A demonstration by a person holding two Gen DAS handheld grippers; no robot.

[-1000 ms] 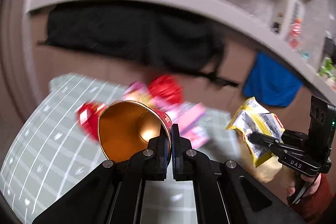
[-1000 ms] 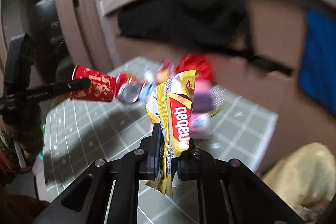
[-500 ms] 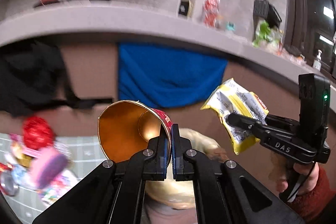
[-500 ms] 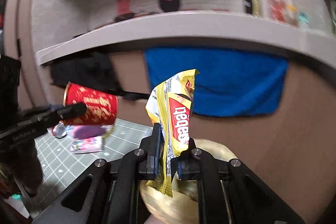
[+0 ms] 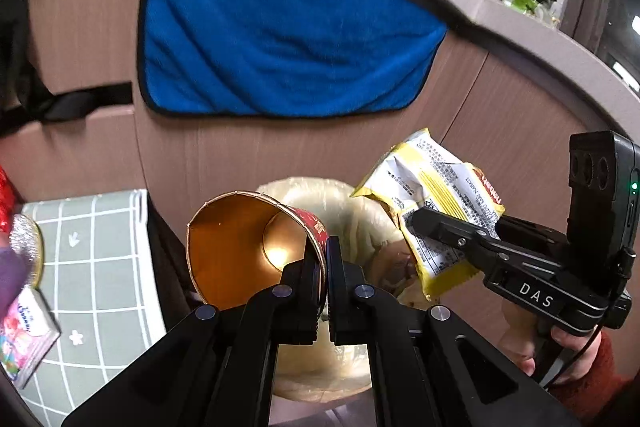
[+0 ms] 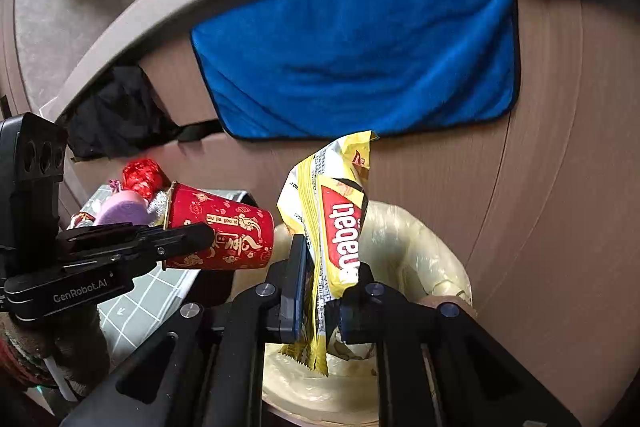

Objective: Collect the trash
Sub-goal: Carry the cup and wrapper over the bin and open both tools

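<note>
My left gripper (image 5: 325, 259) is shut on the rim of a red paper cup (image 5: 244, 247) with a gold inside, held on its side over the bin (image 5: 344, 375). The cup shows in the right wrist view (image 6: 220, 231) too, beside the left gripper (image 6: 200, 233). My right gripper (image 6: 320, 287) is shut on a yellow snack wrapper (image 6: 340, 223), held upright above the bin (image 6: 420, 251), which is lined with a pale plastic bag. In the left wrist view the right gripper (image 5: 416, 223) holds the wrapper (image 5: 432, 203) at the bin's right side.
A green grid mat (image 5: 100, 267) on a table lies left of the bin, with several pieces of trash: a red foil ball (image 6: 140, 175), a purple item (image 6: 120, 213), a small pink box (image 5: 24, 335). A blue towel (image 5: 280, 39) hangs on the brown wall behind.
Both grippers swung right from over the mat to above the bin, carrying the cup and the wrapper. The bin now lies right under both.
</note>
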